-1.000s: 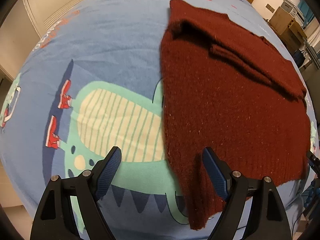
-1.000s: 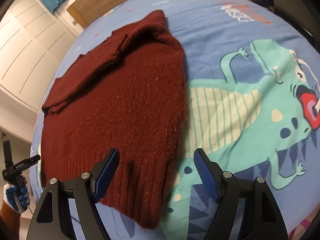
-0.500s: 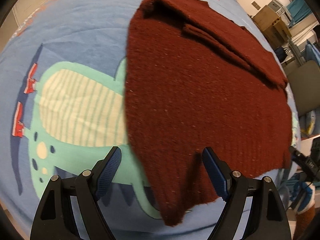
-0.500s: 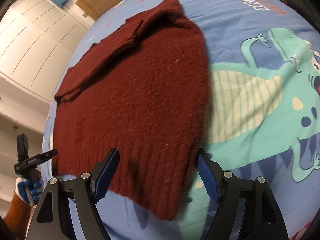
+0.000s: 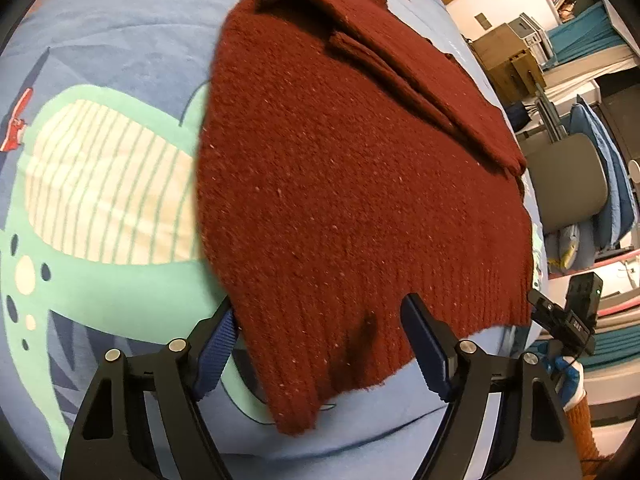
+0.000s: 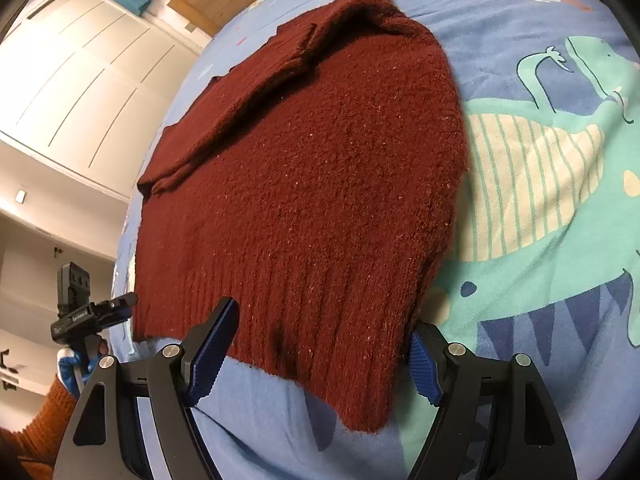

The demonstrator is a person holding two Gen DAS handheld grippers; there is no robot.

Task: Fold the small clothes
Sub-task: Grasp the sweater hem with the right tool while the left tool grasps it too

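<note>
Sweater [image 5: 352, 184] (dark red knit) lies flat on the blue dinosaur bedsheet [image 5: 120, 60]. We see the left gripper [image 5: 320, 344] closing, one hem corner between its fingers, not yet pinched. The right gripper [image 6: 324, 344] stands wide astride the opposite corner, gripping nothing.

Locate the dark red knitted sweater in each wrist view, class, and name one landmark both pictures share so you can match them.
Left wrist view: the sweater fills the centre and right, its ribbed hem lying between the left gripper fingers, whose jaws are closing.
Right wrist view: the sweater fills the centre and left, hem between the open right gripper fingers.
Shared landmark: the green dinosaur print's striped cream belly on the blue bedsheet.
</note>
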